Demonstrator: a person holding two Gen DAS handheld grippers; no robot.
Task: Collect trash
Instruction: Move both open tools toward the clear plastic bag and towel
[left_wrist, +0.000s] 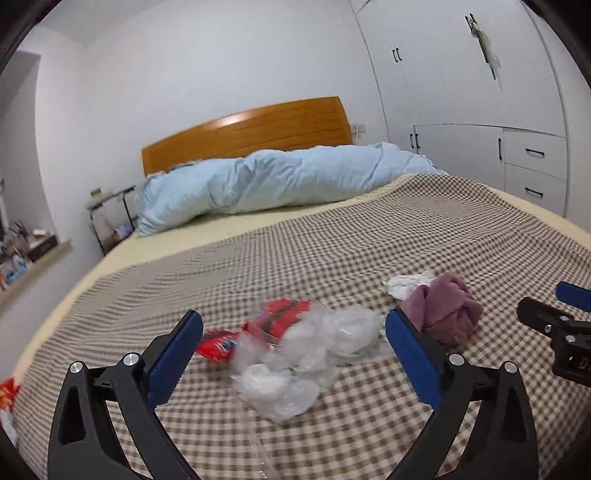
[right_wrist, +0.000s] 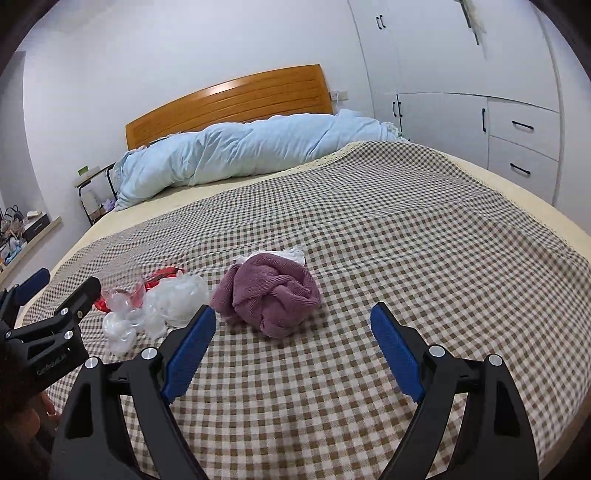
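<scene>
On a checked bedspread (right_wrist: 369, 229) near the foot of a bed, the trash lies uncollected: crumpled clear plastic (left_wrist: 306, 354) heaped against red snack wrappers (left_wrist: 280, 317), with a scrap of white tissue (left_wrist: 406, 284) tucked behind a balled mauve cloth (right_wrist: 273, 291). Another red wrapper (left_wrist: 7, 393) sits at the bed's left edge. The left gripper (left_wrist: 293, 338) hovers with its tongs spread wide around the plastic, pressing on nothing. The right gripper (right_wrist: 293, 325) is also wide and empty, aimed just short of the cloth. No bin or bag is visible. Judging by this, collection has barely started; every piece remains to be picked up.
</scene>
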